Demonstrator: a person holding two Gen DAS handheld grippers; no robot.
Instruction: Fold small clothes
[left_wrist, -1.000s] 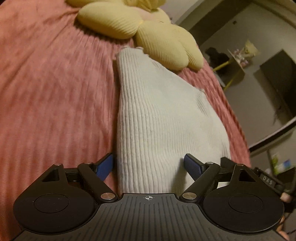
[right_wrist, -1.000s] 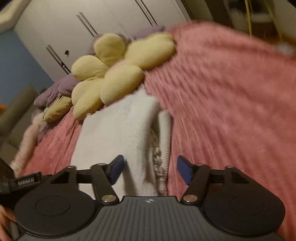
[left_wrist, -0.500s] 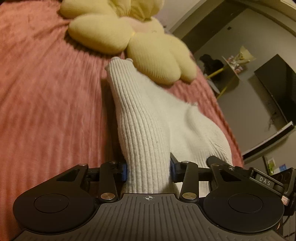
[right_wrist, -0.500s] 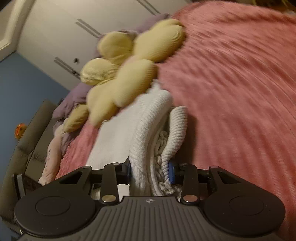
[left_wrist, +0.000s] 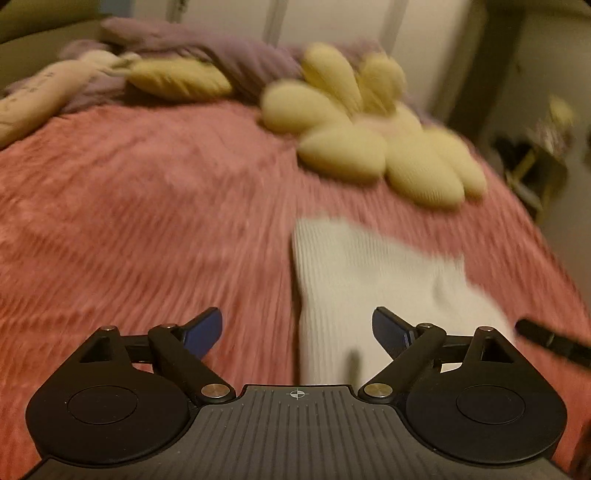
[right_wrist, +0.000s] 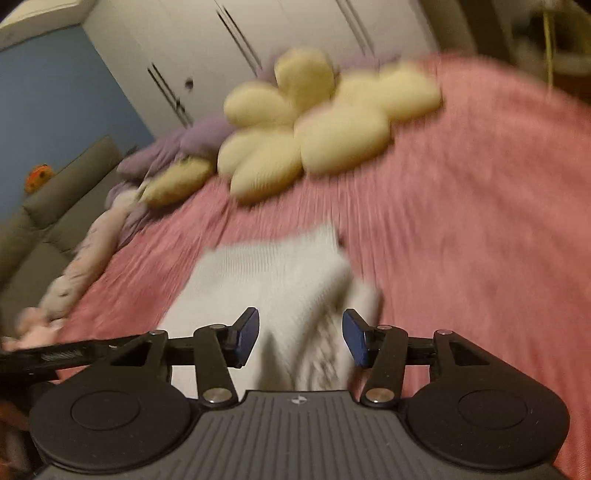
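From the left wrist, the left gripper (left_wrist: 297, 330) has its fingers spread, holding nothing, over the white knit garment (left_wrist: 369, 280) lying on the pink bedspread (left_wrist: 147, 221) below the yellow flower cushion (left_wrist: 373, 147). From the right wrist, the right gripper (right_wrist: 300, 338) is likewise spread around the garment's bunched edge without pinching it; the fold looks just laid, so the next move likely calls for a fresh grasp.

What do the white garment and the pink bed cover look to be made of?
The white garment looks like a soft ribbed knit, with a chunkier cable texture at its near folded edge; motion blur leaves the yarn unclear. The pink bed cover seems a plush, ridged fabric, matte, perhaps chenille or fleece.
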